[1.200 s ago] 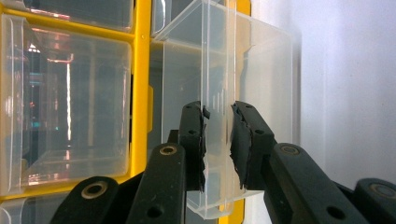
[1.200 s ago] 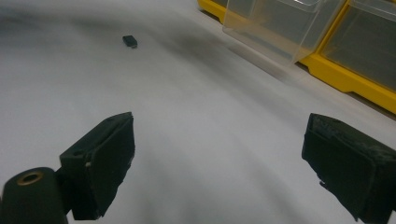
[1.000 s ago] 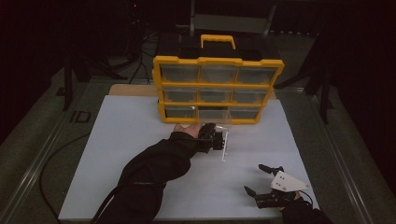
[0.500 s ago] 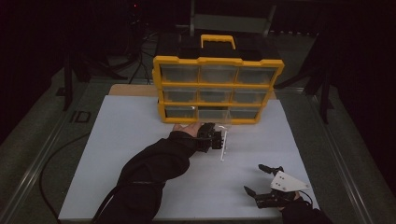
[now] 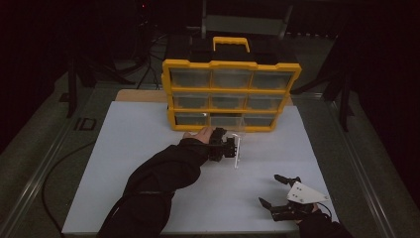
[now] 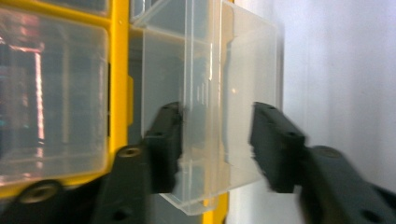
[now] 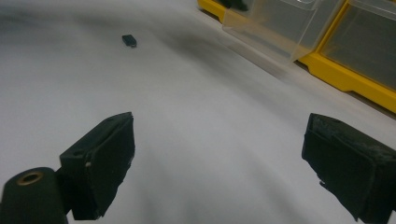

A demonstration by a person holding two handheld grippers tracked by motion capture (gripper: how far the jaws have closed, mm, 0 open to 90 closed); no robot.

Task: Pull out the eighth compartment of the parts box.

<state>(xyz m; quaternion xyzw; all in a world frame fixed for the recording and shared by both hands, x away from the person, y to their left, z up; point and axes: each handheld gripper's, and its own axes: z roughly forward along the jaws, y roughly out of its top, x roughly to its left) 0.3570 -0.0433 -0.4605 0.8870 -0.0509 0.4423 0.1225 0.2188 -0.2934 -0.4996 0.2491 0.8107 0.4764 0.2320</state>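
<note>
Almost nothing has moved since the earlier frames: the left hand (image 5: 200, 135) stays at the pulled-out drawer and the right tongs (image 5: 280, 191) stay low at the near right of the surface.

From the high view, the surface (image 5: 129, 163) is a white sheet on a table, and the room around it is very dark, with stands and cables at the back. A yellow organizer (image 5: 231, 94) with a black top, a yellow handle and three rows of clear drawers stands at the far middle of the sheet. One clear drawer (image 5: 238, 148) sticks out from the bottom row toward the person, and the left tongs (image 5: 229, 148) are at its front.

From the left gripper view, the left tongs (image 6: 215, 144) stand on both sides of the clear drawer (image 6: 219, 102), one jaw touching its wall and the other jaw just beside it, not closed tight. The yellow frame is at the left, the white sheet at the right.

From the right gripper view, the right tongs (image 7: 217, 161) are wide open and empty over the white sheet. A small black piece (image 7: 129, 40) lies far ahead, and the pulled-out drawer and the yellow frame are at the upper right.
</note>
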